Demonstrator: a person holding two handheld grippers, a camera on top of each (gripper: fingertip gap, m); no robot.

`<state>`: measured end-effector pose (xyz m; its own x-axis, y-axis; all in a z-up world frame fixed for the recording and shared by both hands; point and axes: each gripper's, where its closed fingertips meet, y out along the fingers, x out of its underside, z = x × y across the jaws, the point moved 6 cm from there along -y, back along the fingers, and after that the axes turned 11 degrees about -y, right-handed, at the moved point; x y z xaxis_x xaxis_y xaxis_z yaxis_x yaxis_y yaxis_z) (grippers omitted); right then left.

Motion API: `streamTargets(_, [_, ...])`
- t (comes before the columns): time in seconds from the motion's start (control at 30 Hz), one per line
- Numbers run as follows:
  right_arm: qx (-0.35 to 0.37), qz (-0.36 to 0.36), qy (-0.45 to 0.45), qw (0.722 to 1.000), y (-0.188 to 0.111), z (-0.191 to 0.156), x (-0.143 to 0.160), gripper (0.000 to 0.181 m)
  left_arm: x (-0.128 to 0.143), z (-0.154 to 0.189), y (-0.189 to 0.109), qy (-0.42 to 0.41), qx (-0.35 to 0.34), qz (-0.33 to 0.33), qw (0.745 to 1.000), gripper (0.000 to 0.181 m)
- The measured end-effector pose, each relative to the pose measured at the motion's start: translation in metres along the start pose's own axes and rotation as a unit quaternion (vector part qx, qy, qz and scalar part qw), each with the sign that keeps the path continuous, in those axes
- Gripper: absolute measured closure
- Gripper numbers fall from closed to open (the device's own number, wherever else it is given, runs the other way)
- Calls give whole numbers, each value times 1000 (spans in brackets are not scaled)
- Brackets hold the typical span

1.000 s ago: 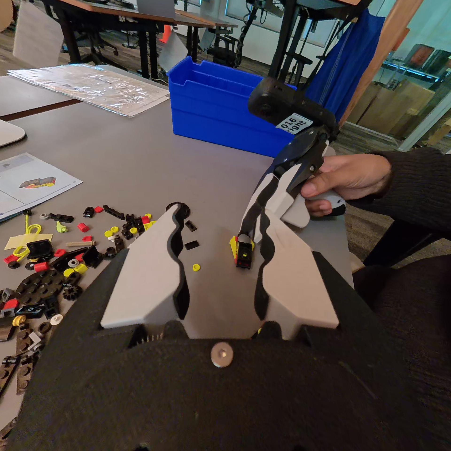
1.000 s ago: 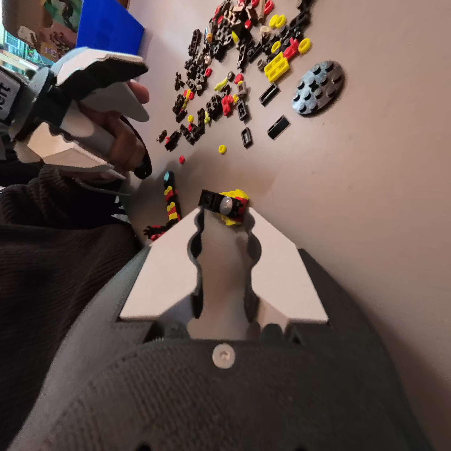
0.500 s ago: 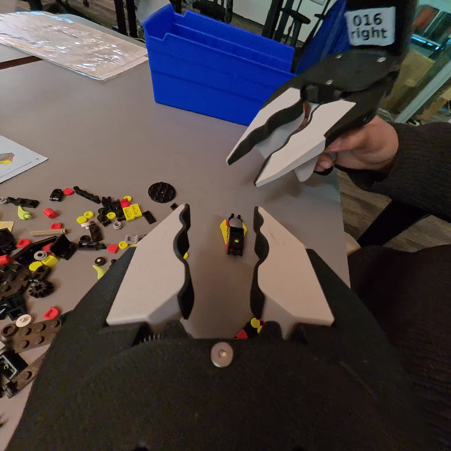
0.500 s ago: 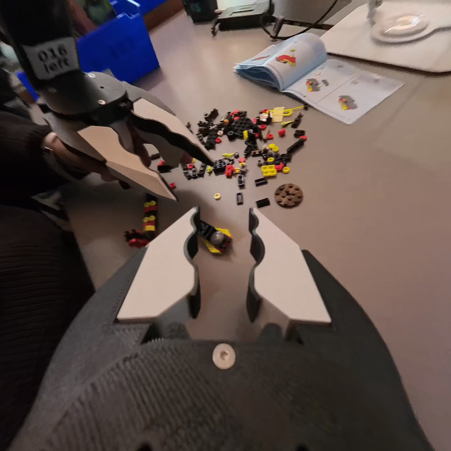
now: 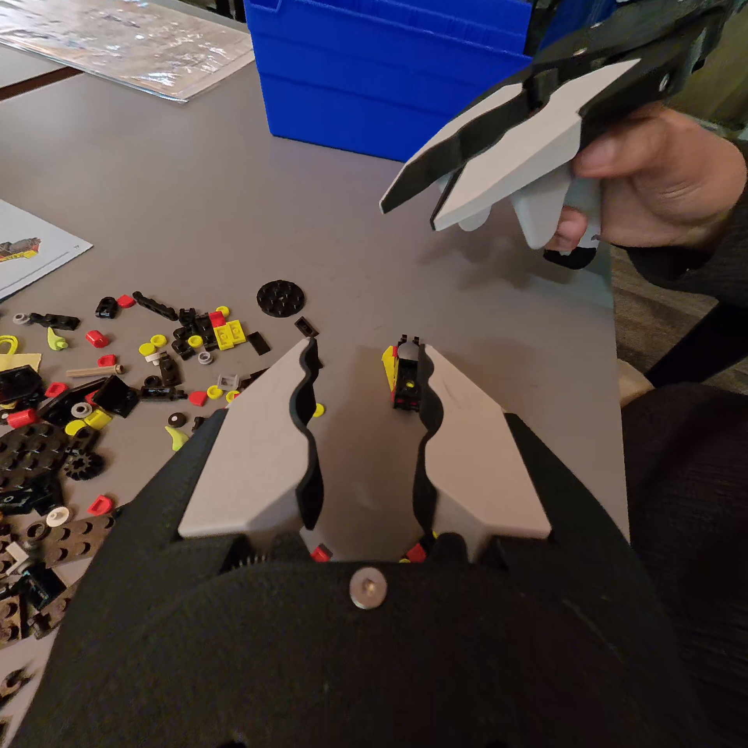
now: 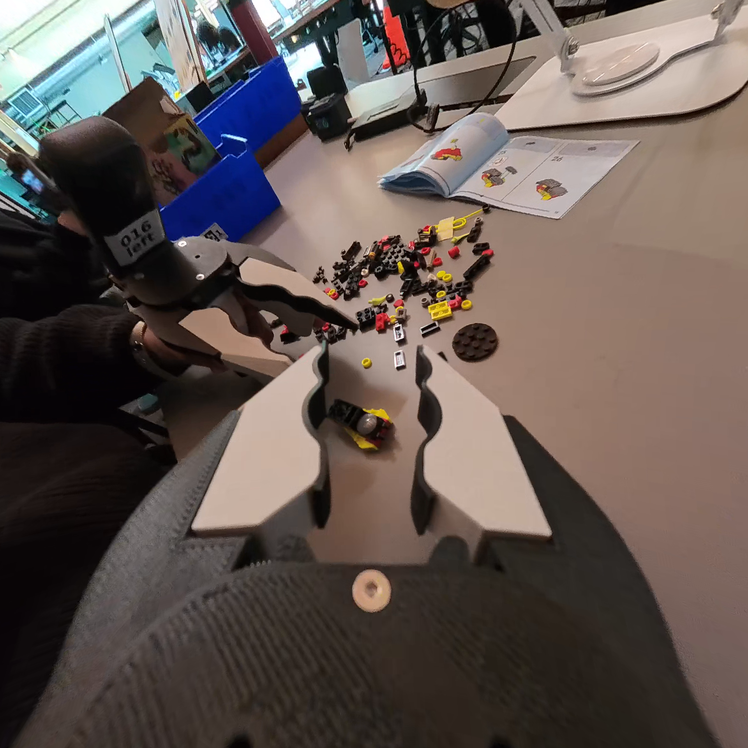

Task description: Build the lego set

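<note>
Left gripper [image 5: 366, 354]: fingers apart, white label on its body. Right gripper [image 6: 370, 354]: fingers apart. Small lego build [image 5: 406, 374] lay on table [image 5: 202, 194], partly hidden by finger at 1 o'clock. Loose pieces [image 5: 121, 380] at 9 o'clock.

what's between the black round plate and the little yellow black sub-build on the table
In the right wrist view, two small black tiles and a yellow ring lie between the round plate and sub-build.

Grey table [image 5: 210, 194]. On it: loose bricks [image 5: 121, 384] scattered in a heap, black round plate [image 5: 280, 298] at the heap's edge, small black-yellow build [image 5: 404, 376] apart from the heap, open booklet [image 6: 506, 170], blue bin [image 5: 384, 69], plastic-covered sheet [image 5: 121, 36], white base [image 6: 631, 69].
</note>
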<state>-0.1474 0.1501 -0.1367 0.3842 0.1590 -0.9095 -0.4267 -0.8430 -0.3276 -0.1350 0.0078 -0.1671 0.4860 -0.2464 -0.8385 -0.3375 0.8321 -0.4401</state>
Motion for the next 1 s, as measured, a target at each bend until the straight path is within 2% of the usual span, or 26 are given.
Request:
streamTargets(0.4, [11,-22,-61,998,5,-10,1,141,4,1,2,14,-7,-16,1000,141])
streamTargets(0.67, [-22,-23,-27,999,10,-9,3,141,16,5,10,-6,13,-84,996,137])
streamTargets(0.83, [-31,-18,-21,999,10,-11,3,140,21,6,22,30,5,-138,990,136])
streamTargets(0.93, [-28,-15,-25,999,9,-9,3,139,24,12,27,18,24,-158,987,142])
streamTargets(1.0, [-25,-13,-24,999,9,-6,3,137,25,10,29,9,17,-165,986,155])
